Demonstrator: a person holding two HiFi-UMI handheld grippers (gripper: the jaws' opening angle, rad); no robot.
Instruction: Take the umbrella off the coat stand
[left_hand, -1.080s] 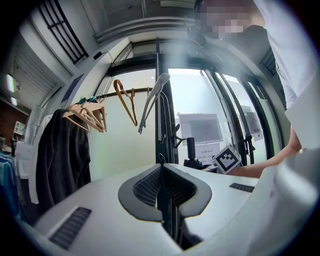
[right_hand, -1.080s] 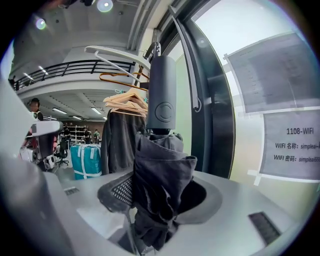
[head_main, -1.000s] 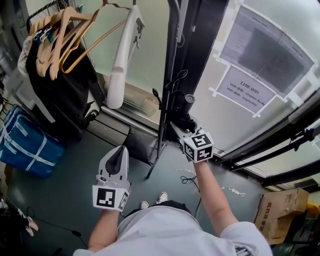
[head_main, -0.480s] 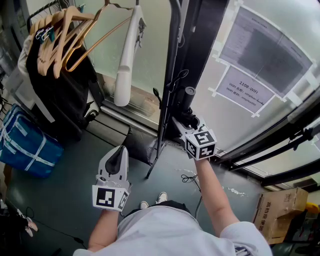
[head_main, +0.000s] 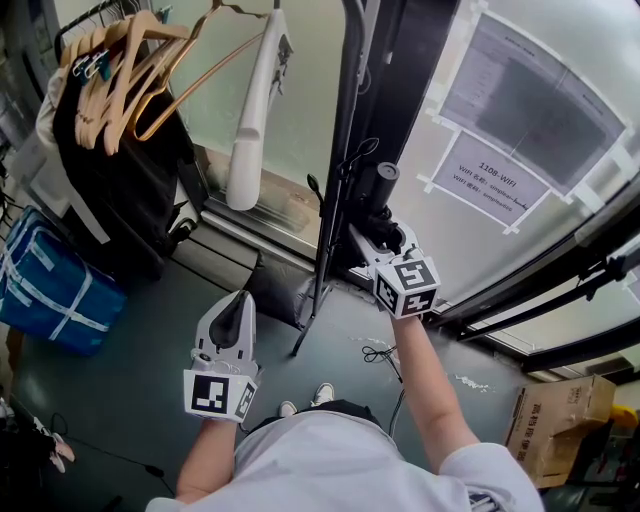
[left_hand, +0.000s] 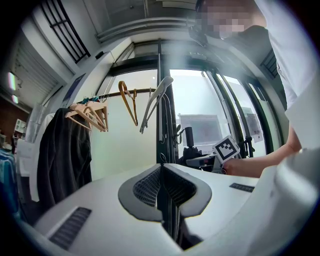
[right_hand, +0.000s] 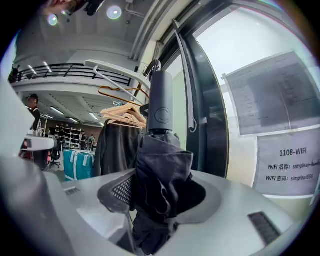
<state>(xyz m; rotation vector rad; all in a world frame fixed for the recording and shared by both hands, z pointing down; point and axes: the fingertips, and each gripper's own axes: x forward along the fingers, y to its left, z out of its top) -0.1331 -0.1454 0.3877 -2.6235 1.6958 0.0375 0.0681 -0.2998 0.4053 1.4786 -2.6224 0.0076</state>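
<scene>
Umbrella (right_hand: 161, 172), black and folded, pinched around its bunched fabric by my right hand-held gripper (head_main: 370, 238); the jaws stand partly apart with the cloth filling the gap between the ribbed pads. The umbrella is upright, its cylindrical handle (head_main: 385, 178) uppermost, just beside the thin black pole of the coat stand (head_main: 340, 130). Whether its wrist loop is hooked on the stand, I cannot tell. My left hand-held gripper (head_main: 240, 302) is held level, lower and to the left, well apart from the stand; its jaws are pressed together with nothing between them. To the left of the stand, a white hanger (head_main: 250, 120) and a row of wooden hangers (head_main: 130, 70) hang from a rail above a dark garment (head_main: 120, 190). A blue bag (head_main: 50, 285) sits on the floor below. A paper notice (head_main: 495, 180) is taped to the glass on the right.
</scene>
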